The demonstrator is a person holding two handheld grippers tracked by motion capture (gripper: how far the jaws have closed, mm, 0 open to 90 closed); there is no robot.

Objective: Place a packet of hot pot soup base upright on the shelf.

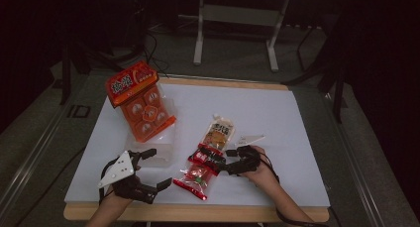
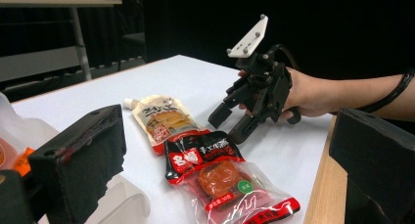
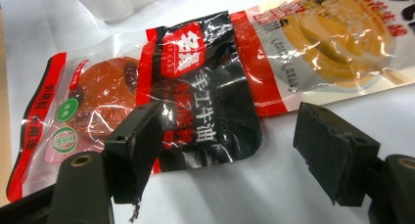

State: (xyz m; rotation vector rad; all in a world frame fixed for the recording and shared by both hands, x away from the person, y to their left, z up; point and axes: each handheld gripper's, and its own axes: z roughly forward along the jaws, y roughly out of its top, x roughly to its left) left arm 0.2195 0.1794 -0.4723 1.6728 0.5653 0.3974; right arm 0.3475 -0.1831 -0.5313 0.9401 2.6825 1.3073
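Note:
A clear snack packet [image 1: 198, 175] with red edges and a black band lies near the table's front, with a round brown piece inside. My right gripper [image 1: 212, 158] is low over its black end [image 3: 195, 97], jaws open. One jaw is over the packet and the other over bare table, and neither pad presses on it. In the left gripper view the same packet [image 2: 220, 175] lies ahead, with the right gripper [image 2: 227, 129] tilted down at it from behind. My left gripper [image 1: 159, 167] stands open to the packet's left, nothing between its jaws.
A yellow spouted pouch [image 1: 219, 130] lies just behind the packet, overlapped by its black end. An orange multi-pack [image 1: 141, 100] leans in a clear plastic container [image 1: 158, 150] at the left. The white sheet [image 1: 272, 113] covers the table, and a wooden edge [image 1: 198, 213] runs along the front.

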